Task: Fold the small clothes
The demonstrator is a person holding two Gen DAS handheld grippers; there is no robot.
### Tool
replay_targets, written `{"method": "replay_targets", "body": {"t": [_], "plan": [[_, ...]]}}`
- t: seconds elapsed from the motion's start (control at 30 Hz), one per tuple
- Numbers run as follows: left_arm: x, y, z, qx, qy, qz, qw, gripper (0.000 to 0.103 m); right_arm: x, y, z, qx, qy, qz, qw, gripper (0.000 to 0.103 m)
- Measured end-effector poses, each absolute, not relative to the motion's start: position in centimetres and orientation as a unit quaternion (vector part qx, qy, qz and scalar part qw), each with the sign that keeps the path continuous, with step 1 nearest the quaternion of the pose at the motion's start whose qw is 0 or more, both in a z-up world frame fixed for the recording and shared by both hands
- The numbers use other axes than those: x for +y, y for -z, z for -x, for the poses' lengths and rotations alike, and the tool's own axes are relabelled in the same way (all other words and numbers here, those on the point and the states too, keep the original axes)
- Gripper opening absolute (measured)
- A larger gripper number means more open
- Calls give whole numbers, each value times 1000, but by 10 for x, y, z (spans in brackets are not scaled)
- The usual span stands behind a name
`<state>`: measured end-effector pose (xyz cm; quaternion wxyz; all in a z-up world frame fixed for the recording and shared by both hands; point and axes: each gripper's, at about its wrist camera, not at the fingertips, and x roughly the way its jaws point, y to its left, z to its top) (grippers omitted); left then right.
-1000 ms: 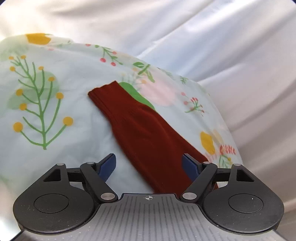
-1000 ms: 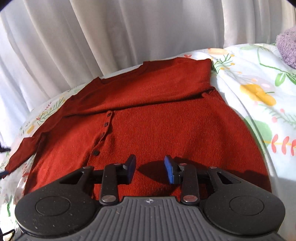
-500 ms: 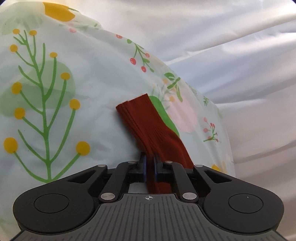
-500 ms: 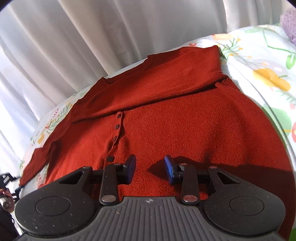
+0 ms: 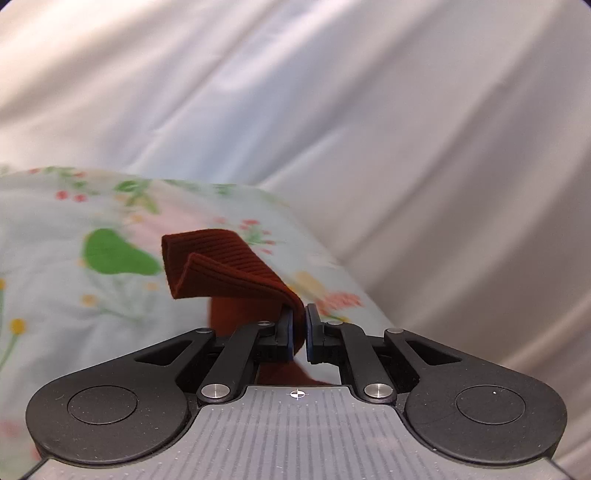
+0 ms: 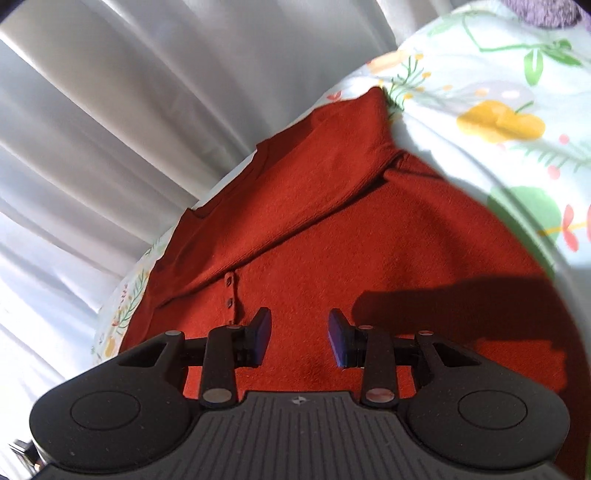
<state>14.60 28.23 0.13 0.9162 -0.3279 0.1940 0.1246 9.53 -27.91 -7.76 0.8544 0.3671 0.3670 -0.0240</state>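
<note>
A rust-red knit sweater (image 6: 332, 221) lies flat on a floral sheet (image 6: 498, 118), one sleeve folded across its chest, small buttons at the placket. My right gripper (image 6: 299, 336) is open and hovers just above the sweater's body, empty. In the left wrist view my left gripper (image 5: 299, 332) is shut on the sweater's other sleeve (image 5: 221, 269); its ribbed cuff is lifted off the sheet and curls over to the left above the fingers.
White curtains (image 5: 369, 110) hang behind the bed in both views. The floral sheet (image 5: 74, 277) drops off at the right edge in the left wrist view. A purple fuzzy item (image 6: 546, 14) lies at the far right top.
My left gripper closed on the sleeve and then lifted it, so the cuff now hangs curled in the air. My right gripper stayed open and tilted closer over the sweater.
</note>
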Motion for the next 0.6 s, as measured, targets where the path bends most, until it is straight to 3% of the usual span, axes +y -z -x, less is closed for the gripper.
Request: {"method": "replay_targets", "body": {"t": [0.2,0.4,0.47,0.53,0.6], "plan": [[116,-26,-181,224,92,179,954,8,-283,70,-93,346,32,-353,869,33],[-2,29,-202,331,169,74,925,15,-279,67,-93,338,41,-310,888,36],[-11,44,-204,368,172,77,911,21,-281,68,-95,344,41,-311,885,36],[-5,50,-202,382,166,96,904,41,-281,68,-98,350,38,-303,886,36],[12,48,-197,376,154,116,906,51,-278,68,-103,354,30,-288,889,36]]}}
